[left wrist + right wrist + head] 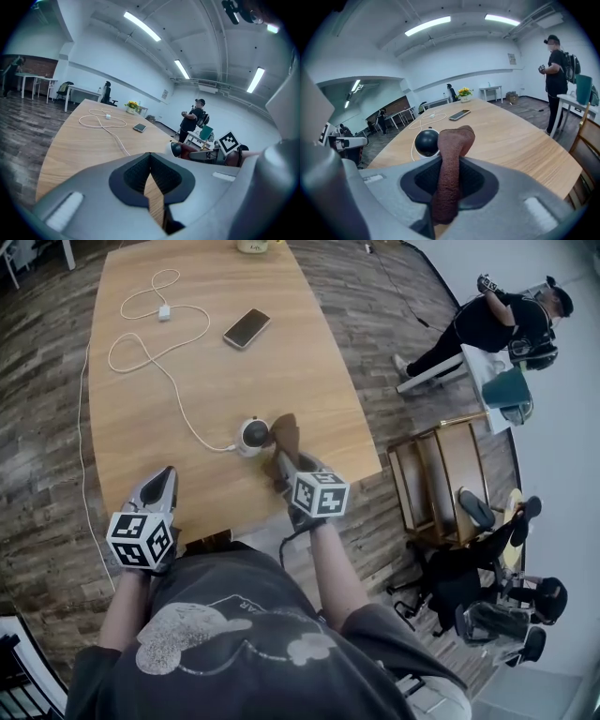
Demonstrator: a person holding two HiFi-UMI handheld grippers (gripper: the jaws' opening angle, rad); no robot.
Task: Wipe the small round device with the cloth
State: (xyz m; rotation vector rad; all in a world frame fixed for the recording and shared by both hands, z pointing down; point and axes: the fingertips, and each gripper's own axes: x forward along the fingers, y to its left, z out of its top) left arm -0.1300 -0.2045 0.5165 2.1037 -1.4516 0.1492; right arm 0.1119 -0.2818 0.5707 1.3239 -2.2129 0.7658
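Brown cloth [449, 164] is pinched between the jaws of the right gripper [451, 180], folded into a thick upright roll, and its free top end leans toward the small round device [427, 142]. The left gripper [151, 176] has its jaws pressed together on nothing. It hangs over the near edge of the wooden table [300, 371], well apart from the device.

The device, a dark ball in a white base, stands on the table near that edge, just in front of the right gripper. The cloth end is just beside it; I cannot tell if they touch.

I think the main risk is that the device moves. Nothing holds it, so a firm wipe from one side may push it along the smooth wood or tip it over. The soft cloth end may also bend away, and then the hard jaw tips would meet the dark ball instead of the cloth.

A white cable [173, 390] goes from the base away across the table to a small plug [164, 312]. If the device slides, the cable may be pulled out, or it may drag toward the phone [247, 328] that lies farther back.
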